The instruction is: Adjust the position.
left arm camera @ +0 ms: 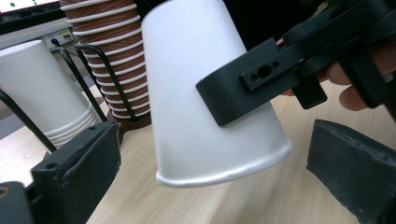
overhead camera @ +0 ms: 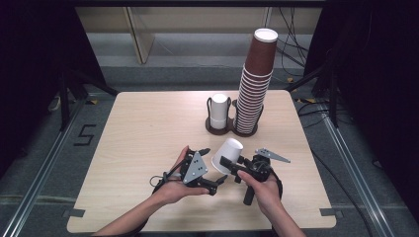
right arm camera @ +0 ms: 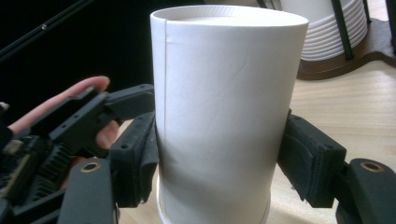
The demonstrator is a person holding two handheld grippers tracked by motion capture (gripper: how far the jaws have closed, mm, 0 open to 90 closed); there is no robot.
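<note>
White paper cup point(overhead camera: 228, 154), upside down and tilted, clamped in the right gripper point(overhead camera: 228, 164) over the table point(overhead camera: 148, 128) near its front edge.

The right gripper's pads press both sides of the cup's wall close to the rolled rim, as the right gripper view shows; the cup is plain white with one straight side seam point(right arm camera: 166, 79). Its long axis leans: the closed base points up and away towards the back edge, the open mouth down towards the front edge. The left gripper point(overhead camera: 213, 168) stands spread wide, its jaws either side of the rim point(left arm camera: 224, 175) without touching. Behind, towards the back edge, a wire holder point(overhead camera: 211, 129) carries a short stack of white cups point(overhead camera: 219, 111) and a tall stack of brown cups point(overhead camera: 254, 84).
</note>
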